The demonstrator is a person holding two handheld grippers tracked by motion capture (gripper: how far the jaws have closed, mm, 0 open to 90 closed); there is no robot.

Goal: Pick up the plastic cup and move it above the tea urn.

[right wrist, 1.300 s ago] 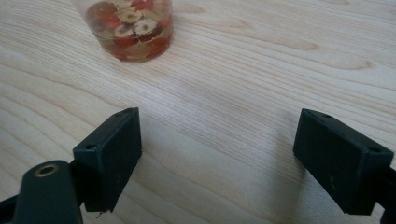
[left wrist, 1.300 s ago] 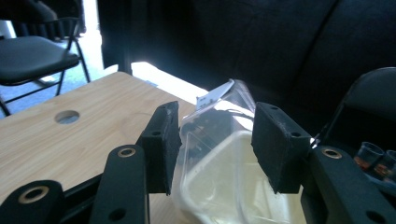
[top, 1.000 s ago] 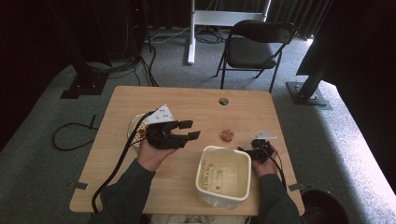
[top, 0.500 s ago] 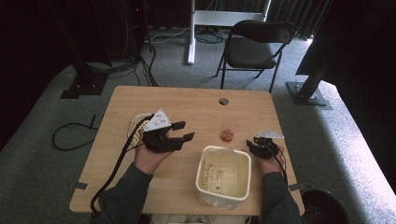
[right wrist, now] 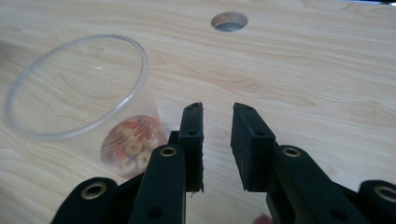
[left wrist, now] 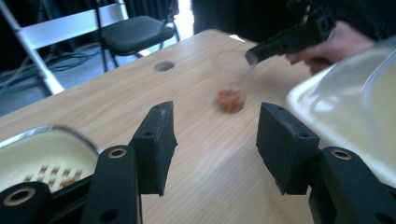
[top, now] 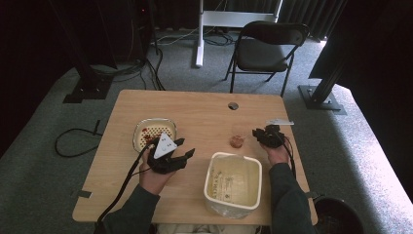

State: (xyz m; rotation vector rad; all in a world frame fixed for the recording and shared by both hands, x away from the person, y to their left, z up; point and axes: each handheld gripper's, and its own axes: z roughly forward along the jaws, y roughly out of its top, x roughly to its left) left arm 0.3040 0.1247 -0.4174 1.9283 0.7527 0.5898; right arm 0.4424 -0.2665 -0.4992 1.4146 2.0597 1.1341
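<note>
Wooden table (top: 204,112); clear cup (right wrist: 84,100) beside right tool (right wrist: 217,116), jaws parted.

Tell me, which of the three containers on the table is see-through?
The small plastic cup with cereal at its bottom, standing just left of the right gripper. The big tub by the person and the bowl by the left gripper are opaque cream-white.

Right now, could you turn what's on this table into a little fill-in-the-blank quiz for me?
1. The clear plastic cup holds a little ____ at its bottom.
2. The left gripper has its jaws ____.
3. The white tub sits between the person's two ____.
4. The chair beyond the table is ____ in colour.

Missing words: cereal; open; forearms; black
</note>
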